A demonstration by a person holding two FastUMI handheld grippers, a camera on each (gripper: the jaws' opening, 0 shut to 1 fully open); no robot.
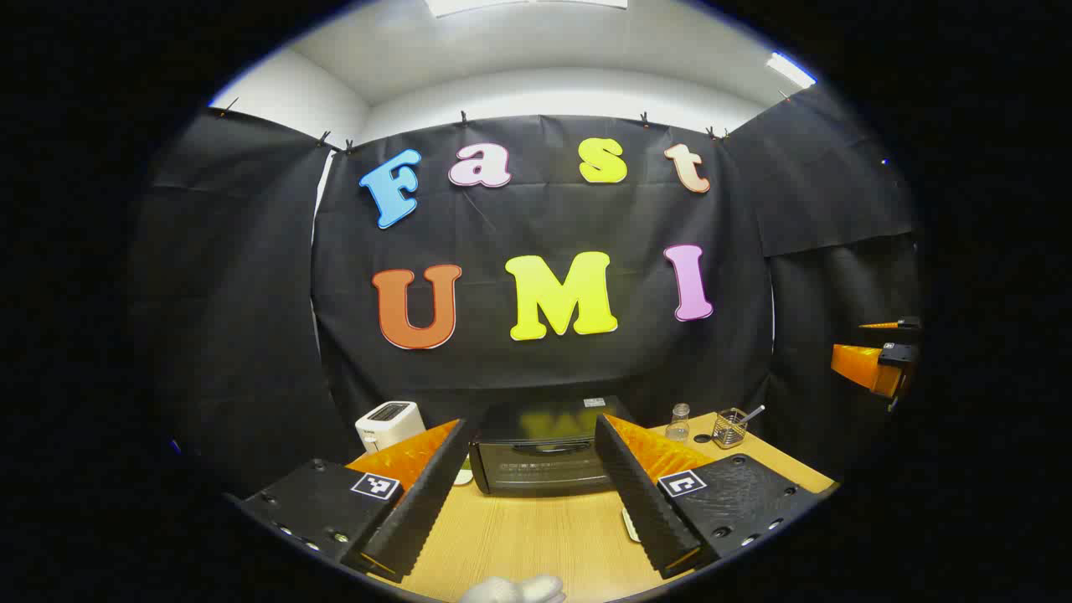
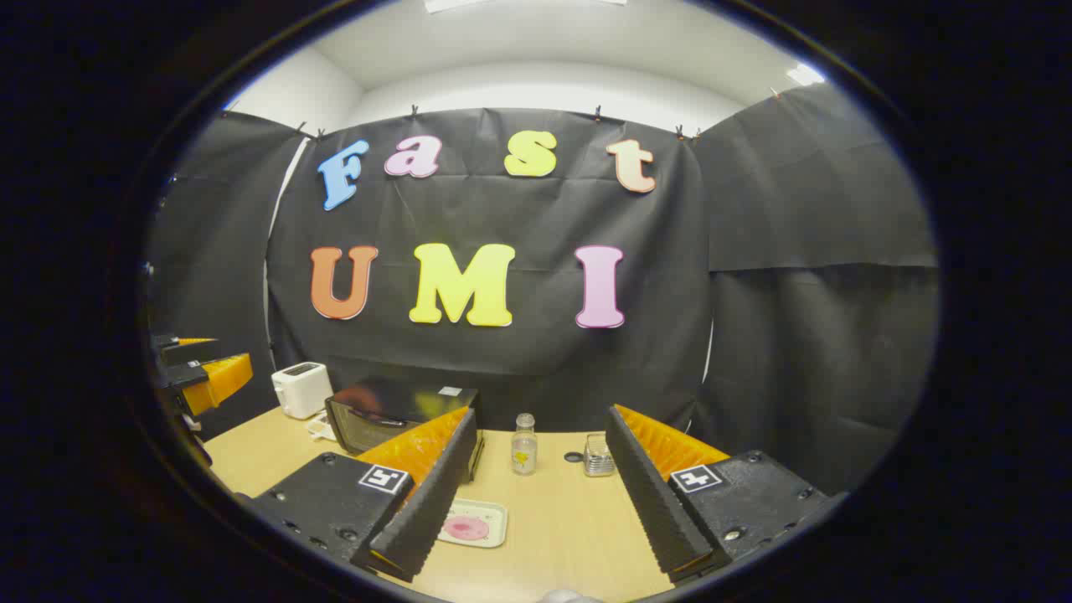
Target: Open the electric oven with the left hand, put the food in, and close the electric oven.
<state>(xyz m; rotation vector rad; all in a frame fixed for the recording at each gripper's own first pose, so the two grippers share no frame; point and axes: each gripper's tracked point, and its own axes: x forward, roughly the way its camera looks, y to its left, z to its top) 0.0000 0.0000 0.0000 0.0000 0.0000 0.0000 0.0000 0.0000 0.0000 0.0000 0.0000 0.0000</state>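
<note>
A black electric oven (image 1: 540,456) stands at the back of the wooden table, its door closed and its handle across the top of the door; in the right gripper view the oven (image 2: 381,414) is at the left. My left gripper (image 1: 533,435) is open, held above the table in front of the oven, nothing between its fingers. A pale tray with a pink food item (image 2: 466,527) lies on the table in front of the oven. My right gripper (image 2: 540,427) is open above the table, the tray just inside its left finger. The right gripper (image 1: 875,360) also appears at the far right of the left gripper view.
A white toaster (image 1: 388,423) stands left of the oven. Right of the oven are a small clear bottle (image 2: 524,445) and a wire holder with a utensil (image 1: 730,427). The wooden table (image 1: 536,536) has bare room in front of the oven.
</note>
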